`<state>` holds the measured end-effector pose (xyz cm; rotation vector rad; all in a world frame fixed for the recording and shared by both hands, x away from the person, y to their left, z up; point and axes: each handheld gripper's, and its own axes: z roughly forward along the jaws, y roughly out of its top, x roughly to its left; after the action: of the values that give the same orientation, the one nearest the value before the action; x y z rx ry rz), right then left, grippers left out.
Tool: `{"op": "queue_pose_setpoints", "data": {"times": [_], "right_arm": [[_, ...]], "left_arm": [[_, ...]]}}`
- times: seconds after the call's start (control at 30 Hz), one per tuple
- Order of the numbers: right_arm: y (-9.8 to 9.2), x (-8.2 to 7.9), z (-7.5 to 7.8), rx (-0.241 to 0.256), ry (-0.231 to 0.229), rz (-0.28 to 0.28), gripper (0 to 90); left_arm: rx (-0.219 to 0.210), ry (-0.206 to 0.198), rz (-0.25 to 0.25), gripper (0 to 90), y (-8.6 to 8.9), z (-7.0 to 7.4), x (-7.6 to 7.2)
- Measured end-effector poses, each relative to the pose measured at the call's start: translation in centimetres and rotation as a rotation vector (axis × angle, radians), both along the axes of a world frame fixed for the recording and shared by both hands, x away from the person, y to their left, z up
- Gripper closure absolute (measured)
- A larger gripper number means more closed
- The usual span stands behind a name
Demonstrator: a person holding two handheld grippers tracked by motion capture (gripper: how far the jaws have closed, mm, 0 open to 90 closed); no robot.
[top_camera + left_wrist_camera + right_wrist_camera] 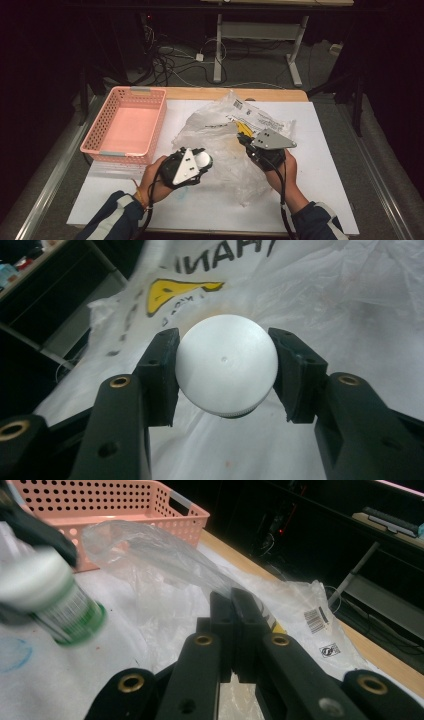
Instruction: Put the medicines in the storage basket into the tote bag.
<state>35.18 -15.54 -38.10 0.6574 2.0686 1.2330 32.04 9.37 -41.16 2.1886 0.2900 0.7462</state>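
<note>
The left gripper's point(226, 371) fingers point(159, 375) are clamped on the white cap of a bottle point(226, 365), one pad on each side of the cap; the right gripper's point(233, 611) fingers point(248, 615) are pressed together on a fold of the clear plastic bag point(165, 565), with no gap between them.

By size, the white table point(330, 165) carries everything; the pink basket point(102, 132) stands at its far left, apart from the work; the bag point(220, 135) sprawls across the middle, its printed label toward the far right; the bottle point(202, 161), white cap and green-printed body point(65, 612), hangs in the left gripper point(192, 162) just left of the bag's near edge, off the table.

The step in hand looks like bagging the bottle, though it could equally be coming out; I cannot tell where the mouth of the bag lies. To do it well, the right gripper point(247, 142) should lift its fold up and slightly right so the film pulls taut and the mouth gapes; the left should bring the bottle in base first, low and level, along the table; the grip on the rounded cap is shallow, so tilt slowly or the bottle may swing; keep the pinch firm, since thin film slides easily; release the cap once the body rests inside
</note>
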Motion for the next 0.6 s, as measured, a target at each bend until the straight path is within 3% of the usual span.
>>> {"op": "queue_pose_setpoints", "data": {"times": [0.37,0.6], "right_arm": [[0.1,0.2,-0.4,-0.009,0.025,0.001,90.0],[-0.1,0.6,-0.8,-0.009,0.053,-0.008,90.0]], "left_arm": [[-0.019,0.081,0.025,48.5,-4.3,-4.1,5.1],[-0.033,0.114,0.065,48.2,-6.2,-5.8,7.1]]}}
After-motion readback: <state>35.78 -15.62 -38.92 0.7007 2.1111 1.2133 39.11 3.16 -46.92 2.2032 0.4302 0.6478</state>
